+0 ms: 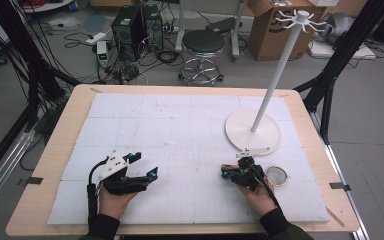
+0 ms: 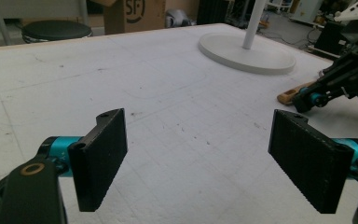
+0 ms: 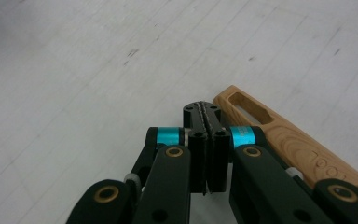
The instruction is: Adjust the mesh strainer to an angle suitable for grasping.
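Note:
A small strainer lies at the table's right front: its round mesh bowl (image 1: 277, 175) sits right of my right hand, and its wooden handle (image 3: 284, 135) runs leftward under that hand. My right gripper (image 3: 207, 116) is shut, pads pressed together with nothing between them, and the handle lies just beside its right jaw. The handle's slotted end (image 1: 226, 167) pokes out at the gripper tip (image 1: 225, 173). My left gripper (image 2: 198, 163) rests low over the white mat, open wide and empty; it is also in the high view (image 1: 144, 165). It faces the right gripper (image 2: 307, 99).
A white stand with a round base (image 1: 240, 132) and a tall pole (image 1: 280, 70) topped with hooks stands at the back right, just beyond the right gripper. The white mat (image 1: 180, 130) covers the wooden table. A stool (image 1: 203, 44) and boxes are on the floor behind.

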Demonstrator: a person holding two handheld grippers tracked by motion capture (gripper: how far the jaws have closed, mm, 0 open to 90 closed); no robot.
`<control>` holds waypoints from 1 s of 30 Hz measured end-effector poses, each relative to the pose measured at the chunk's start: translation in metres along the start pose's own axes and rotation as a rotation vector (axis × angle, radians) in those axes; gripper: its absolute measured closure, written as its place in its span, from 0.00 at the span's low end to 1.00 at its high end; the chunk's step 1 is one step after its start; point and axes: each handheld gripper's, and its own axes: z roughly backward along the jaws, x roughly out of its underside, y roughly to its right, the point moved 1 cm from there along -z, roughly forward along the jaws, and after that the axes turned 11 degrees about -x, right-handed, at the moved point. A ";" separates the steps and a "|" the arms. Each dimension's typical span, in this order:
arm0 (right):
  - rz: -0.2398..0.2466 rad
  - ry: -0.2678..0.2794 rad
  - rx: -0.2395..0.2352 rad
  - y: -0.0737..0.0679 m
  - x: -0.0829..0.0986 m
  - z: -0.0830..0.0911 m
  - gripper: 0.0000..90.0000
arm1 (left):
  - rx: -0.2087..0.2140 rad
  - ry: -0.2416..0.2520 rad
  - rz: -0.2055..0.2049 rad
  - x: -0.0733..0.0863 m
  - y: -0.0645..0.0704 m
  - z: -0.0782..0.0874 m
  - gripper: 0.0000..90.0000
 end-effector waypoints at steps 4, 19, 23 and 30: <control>-0.016 0.019 0.016 0.007 -0.004 -0.001 1.00 | 0.003 -0.002 -0.001 0.000 0.000 0.000 0.22; -0.056 0.100 0.065 0.028 -0.009 0.011 1.00 | 0.001 0.000 0.001 0.000 -0.001 0.001 0.22; -0.074 0.157 0.109 0.040 -0.006 0.040 1.00 | 0.002 -0.001 0.001 0.001 -0.001 0.001 0.22; -0.133 0.158 0.251 0.070 0.011 0.078 1.00 | 0.004 0.000 0.001 0.000 0.000 0.001 0.22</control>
